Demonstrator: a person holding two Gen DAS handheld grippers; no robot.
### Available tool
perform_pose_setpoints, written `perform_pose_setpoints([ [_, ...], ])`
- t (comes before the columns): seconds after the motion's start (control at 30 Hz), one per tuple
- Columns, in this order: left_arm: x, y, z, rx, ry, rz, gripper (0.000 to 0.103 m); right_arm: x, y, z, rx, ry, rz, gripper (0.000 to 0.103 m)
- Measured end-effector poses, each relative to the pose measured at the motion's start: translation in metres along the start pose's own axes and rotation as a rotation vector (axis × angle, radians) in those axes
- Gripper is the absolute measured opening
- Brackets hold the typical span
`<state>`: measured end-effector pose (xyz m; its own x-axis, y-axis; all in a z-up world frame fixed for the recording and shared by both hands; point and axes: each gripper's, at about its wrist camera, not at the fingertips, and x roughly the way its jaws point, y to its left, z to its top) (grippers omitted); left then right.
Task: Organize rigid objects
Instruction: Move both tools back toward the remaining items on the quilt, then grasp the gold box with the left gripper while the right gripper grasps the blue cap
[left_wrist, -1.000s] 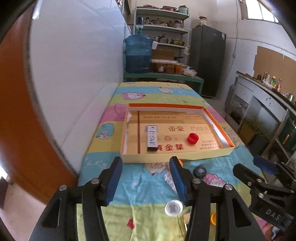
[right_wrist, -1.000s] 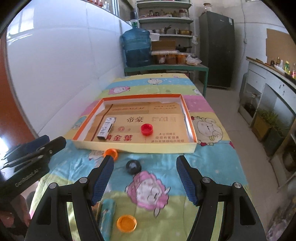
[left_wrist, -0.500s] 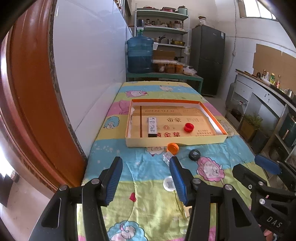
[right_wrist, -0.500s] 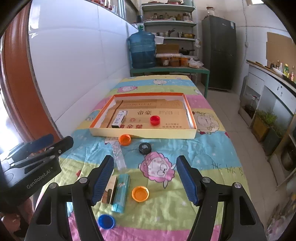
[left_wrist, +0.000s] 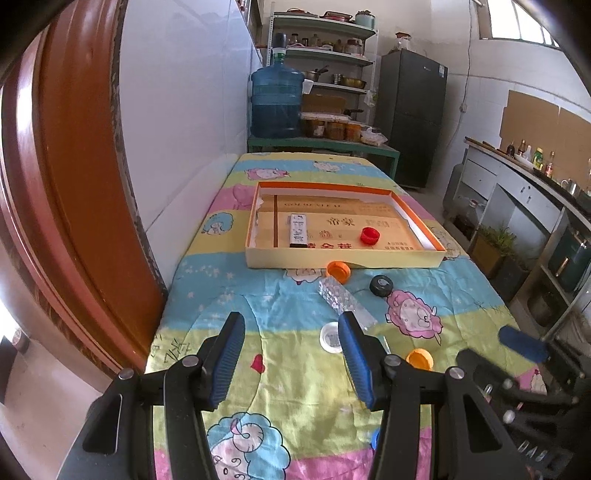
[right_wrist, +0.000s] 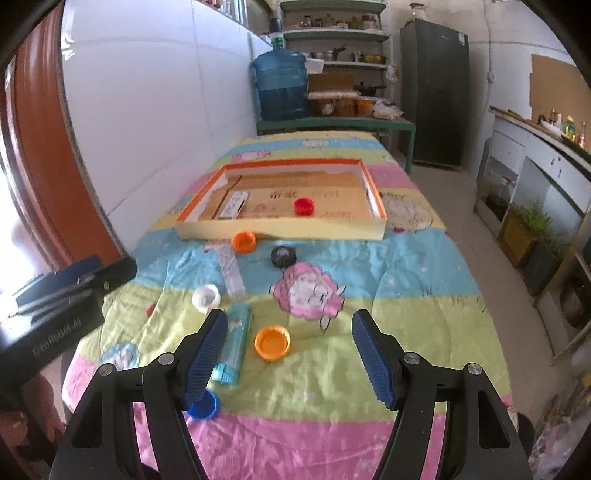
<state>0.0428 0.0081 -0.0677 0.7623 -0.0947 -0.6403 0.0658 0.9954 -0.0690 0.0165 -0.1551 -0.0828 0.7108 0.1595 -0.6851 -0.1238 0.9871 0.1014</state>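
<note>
Two grippers sit in front of me, both empty. My left gripper (left_wrist: 291, 354) has its jaws partly apart over bare cloth, holding nothing; my right gripper (right_wrist: 288, 354) is spread wider, also holding nothing.

Going left to right across the table (right_wrist: 424, 332) in the right view: a white cap (right_wrist: 205, 297), then a clear ridged bar (right_wrist: 231, 271) lying lengthwise, with a teal tube (right_wrist: 234, 343) nearer me just beside my left finger. A blue cap (right_wrist: 203, 406) peeks out under that finger. An orange cap (right_wrist: 272, 342) lies open side up between the fingers, on the cloth. Further off, another orange cap (right_wrist: 243, 241) touches the tray's front wall, and a black cap (right_wrist: 283, 256) sits to its right.

The tray (right_wrist: 280, 232) holds a small box (right_wrist: 234, 204) on the left and a red cap (right_wrist: 304, 206) near the middle.
</note>
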Motion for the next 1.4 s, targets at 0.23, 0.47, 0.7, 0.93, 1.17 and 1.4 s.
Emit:
perform_pose_setpoints([
  [0.23,0.004,0.005,-0.014,-0.003,0.014,0.001,0.053,0.014,0.026,-0.037,-0.099,0.053,0.058,0.072],
  [0.47,0.01,0.008,-0.022,-0.001,0.041,-0.011,0.053,0.039,0.05,-0.06,-0.163,0.11,0.109,0.072],
  [0.7,0.016,0.002,-0.024,0.01,0.061,-0.049,0.053,0.047,0.057,-0.062,-0.212,0.084,0.085,0.039],
  [0.93,0.026,-0.011,-0.028,0.037,0.095,-0.083,0.052,0.043,0.048,-0.063,-0.216,0.08,0.091,0.031],
  [1.17,0.041,-0.03,-0.034,0.058,0.146,-0.138,0.053,0.036,0.031,-0.067,-0.196,0.069,0.043,0.031],
  [1.4,0.066,-0.042,-0.042,0.048,0.215,-0.156,0.052,0.029,0.018,-0.072,-0.171,0.059,0.012,0.031],
])
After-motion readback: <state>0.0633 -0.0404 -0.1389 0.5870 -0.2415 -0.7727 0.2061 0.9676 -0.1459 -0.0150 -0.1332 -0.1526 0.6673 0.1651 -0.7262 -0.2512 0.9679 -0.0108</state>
